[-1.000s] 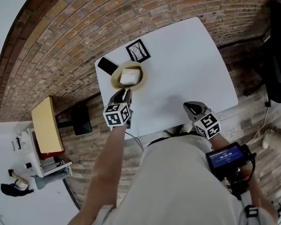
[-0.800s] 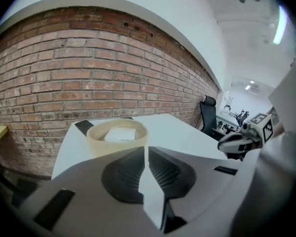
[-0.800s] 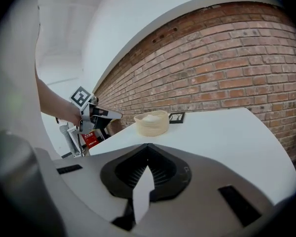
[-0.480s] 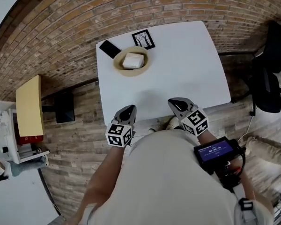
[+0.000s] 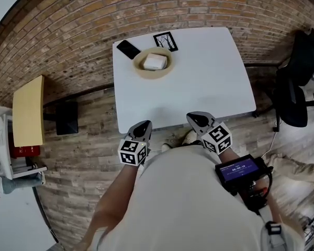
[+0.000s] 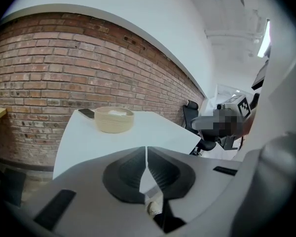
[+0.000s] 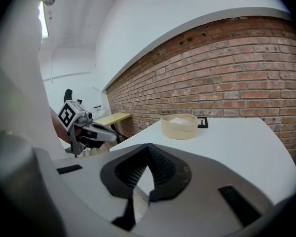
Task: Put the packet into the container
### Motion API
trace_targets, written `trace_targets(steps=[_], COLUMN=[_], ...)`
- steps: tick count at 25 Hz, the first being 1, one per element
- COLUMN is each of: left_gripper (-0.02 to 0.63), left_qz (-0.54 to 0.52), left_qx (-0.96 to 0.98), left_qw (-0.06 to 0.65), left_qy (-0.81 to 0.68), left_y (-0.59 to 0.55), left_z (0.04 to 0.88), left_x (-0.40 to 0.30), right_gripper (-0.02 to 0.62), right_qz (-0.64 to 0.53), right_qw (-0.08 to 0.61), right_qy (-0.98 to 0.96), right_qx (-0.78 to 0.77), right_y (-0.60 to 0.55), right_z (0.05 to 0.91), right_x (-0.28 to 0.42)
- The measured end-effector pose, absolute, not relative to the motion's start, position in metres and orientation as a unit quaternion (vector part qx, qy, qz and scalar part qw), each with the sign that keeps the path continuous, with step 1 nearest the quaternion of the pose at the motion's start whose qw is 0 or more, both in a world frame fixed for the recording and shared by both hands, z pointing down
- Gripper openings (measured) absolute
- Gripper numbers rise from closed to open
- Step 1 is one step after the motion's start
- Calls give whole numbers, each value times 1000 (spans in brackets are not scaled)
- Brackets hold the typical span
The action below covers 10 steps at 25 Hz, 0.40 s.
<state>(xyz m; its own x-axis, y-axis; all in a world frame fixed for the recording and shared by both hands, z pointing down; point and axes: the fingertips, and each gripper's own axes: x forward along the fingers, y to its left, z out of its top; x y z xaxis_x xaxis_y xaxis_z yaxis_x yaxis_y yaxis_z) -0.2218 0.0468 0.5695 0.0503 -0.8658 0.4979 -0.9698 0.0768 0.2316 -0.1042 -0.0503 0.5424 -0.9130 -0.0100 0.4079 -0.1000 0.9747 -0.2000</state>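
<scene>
The white flat packet (image 5: 154,61) lies inside the round beige container (image 5: 153,75). This container stands on the white square table (image 5: 204,82), close to the table edge that faces the red brick wall (image 5: 68,30). Just beside the container, on its left in the head view, lies a black phone (image 5: 128,49). A small black-framed marker card (image 5: 165,41) lies next to the container on the wall side. Both grippers are well apart from the container, at the opposite edge of the table. The left gripper (image 5: 143,126) has its jaws pressed together with nothing between them. The right gripper (image 5: 197,118) also has its jaws together and holds nothing. A black office chair (image 5: 295,88) stands far from the container, beyond the right side of the table.
</scene>
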Motion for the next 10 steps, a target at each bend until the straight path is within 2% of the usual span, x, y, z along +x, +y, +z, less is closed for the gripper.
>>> trace_targets(steps=[10], left_gripper=[21], left_qz=[87], left_qx=[679], left_qw=[261], left_qy=[-681], left_y=[62], left_z=[567], left_x=[-217], right_gripper=[6], right_qz=[99], right_qw=[209], right_qy=[-972], right_qx=[40], right_y=[-32], right_z=[543], right_x=[-98])
